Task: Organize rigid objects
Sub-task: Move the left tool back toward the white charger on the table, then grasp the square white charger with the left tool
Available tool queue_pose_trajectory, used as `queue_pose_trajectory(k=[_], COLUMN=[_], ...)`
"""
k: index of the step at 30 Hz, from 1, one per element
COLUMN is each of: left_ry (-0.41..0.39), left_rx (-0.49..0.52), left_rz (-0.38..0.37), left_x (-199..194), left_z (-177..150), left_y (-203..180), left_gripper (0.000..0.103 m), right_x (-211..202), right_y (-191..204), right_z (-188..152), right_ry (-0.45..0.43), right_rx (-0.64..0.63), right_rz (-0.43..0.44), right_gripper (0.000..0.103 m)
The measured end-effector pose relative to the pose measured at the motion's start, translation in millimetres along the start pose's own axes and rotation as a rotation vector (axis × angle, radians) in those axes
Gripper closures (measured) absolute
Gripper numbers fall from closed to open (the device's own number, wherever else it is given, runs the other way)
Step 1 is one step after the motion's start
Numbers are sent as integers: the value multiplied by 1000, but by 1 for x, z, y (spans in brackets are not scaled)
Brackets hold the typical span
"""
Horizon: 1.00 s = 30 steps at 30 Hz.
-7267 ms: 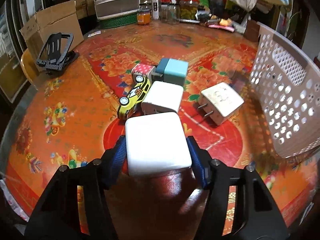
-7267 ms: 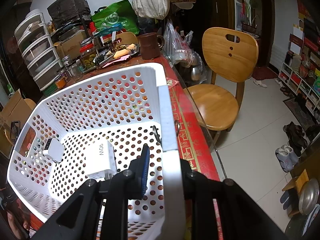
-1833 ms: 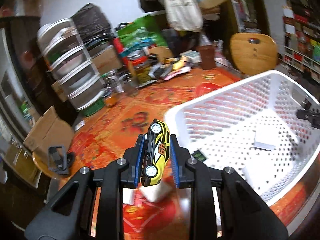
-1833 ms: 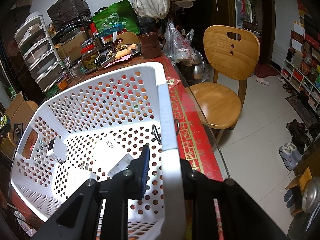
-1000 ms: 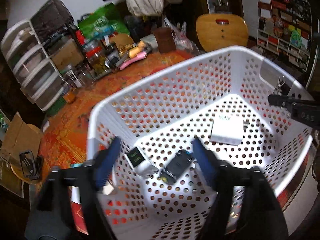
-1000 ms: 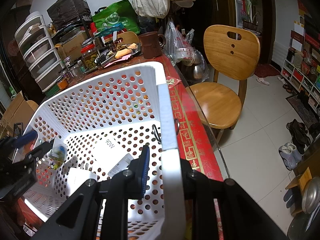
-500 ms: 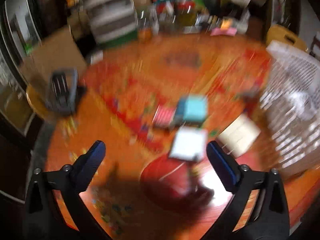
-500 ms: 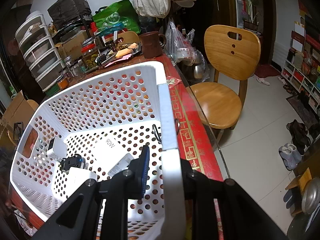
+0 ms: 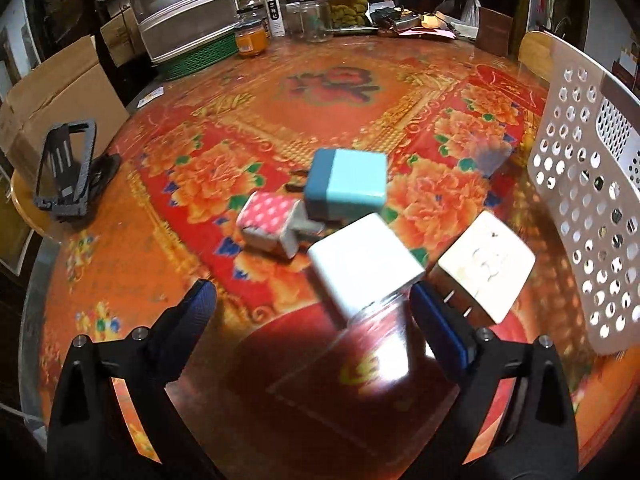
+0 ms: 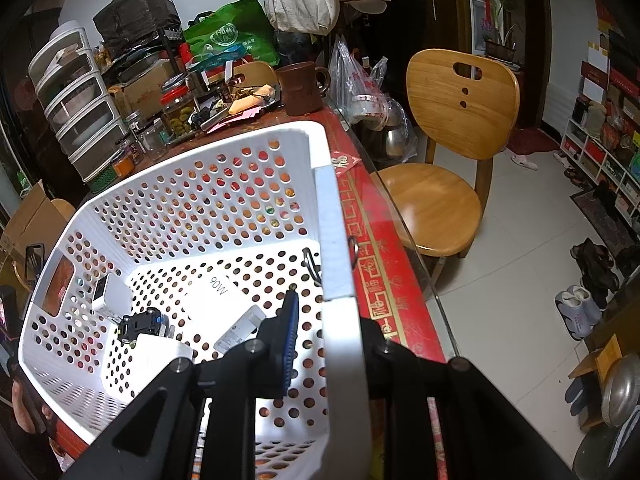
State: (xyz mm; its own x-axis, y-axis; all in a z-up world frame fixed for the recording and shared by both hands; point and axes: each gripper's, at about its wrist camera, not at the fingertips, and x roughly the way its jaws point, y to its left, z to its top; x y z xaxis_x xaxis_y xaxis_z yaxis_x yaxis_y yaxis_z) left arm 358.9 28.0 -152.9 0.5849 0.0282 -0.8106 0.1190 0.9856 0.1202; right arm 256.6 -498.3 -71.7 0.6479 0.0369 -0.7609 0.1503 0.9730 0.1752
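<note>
Gripping the white basket point(image 10: 240, 184) rim, right gripper point(image 10: 324, 320) is clamped on its wall. Inside basket: 90W charger point(image 10: 212, 296), white adapter point(image 10: 160, 354), small white plug point(image 10: 110, 292), toy car point(image 10: 140, 324) upside down. Left gripper point(image 9: 312, 304), fingers wide apart w/ nothing btwn, hovers nr white charger point(image 9: 364, 264) on table point(image 9: 248, 92).

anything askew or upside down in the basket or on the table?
One thing: the small toy car in the white perforated basket lies wheels-up among the white chargers. On the table, the plain white cube charger sits tilted against its neighbours between the open left gripper fingers. Nothing spilled or broken.
</note>
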Motion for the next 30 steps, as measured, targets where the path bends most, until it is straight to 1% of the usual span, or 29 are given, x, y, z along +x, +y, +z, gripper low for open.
queue_pose_trajectory(k=[5, 10, 11, 13, 14, 15, 16, 21, 30], left_ry=[-1, 7, 7, -3, -8, -18, -29, -72, -117], left_rx=[-1, -44, -52, -61, -59, -48, -36, -6, -12], left_rz=[-16, -55, -69, -101, -95, -93, -76, -61, -58], left_x=[5, 13, 14, 11, 9, 6, 2, -15, -43], left_z=[9, 15, 15, 13, 12, 10, 9, -4, -24], left_y=[-8, -2, 0, 1, 0, -1, -2, 0, 13], left_gripper=[7, 8, 10, 31, 36, 50, 54, 59, 63], right_x=[1, 1, 1, 1, 1, 1, 1, 1, 0], right_y=[-1, -1, -1, -1, -1, -1, -1, -1, -1], right_z=[1, 1, 1, 1, 1, 1, 1, 1, 1], right_ry=[1, 1, 1, 1, 1, 2, 2, 0, -2], right_rx=[-1, -1, -1, -2, -2, -2, -2, 0, 3], right_rz=[-3, -2, -2, -2, -3, -3, -4, -2, 0], right_gripper=[83, 83, 83, 83, 83, 83, 83, 83, 83])
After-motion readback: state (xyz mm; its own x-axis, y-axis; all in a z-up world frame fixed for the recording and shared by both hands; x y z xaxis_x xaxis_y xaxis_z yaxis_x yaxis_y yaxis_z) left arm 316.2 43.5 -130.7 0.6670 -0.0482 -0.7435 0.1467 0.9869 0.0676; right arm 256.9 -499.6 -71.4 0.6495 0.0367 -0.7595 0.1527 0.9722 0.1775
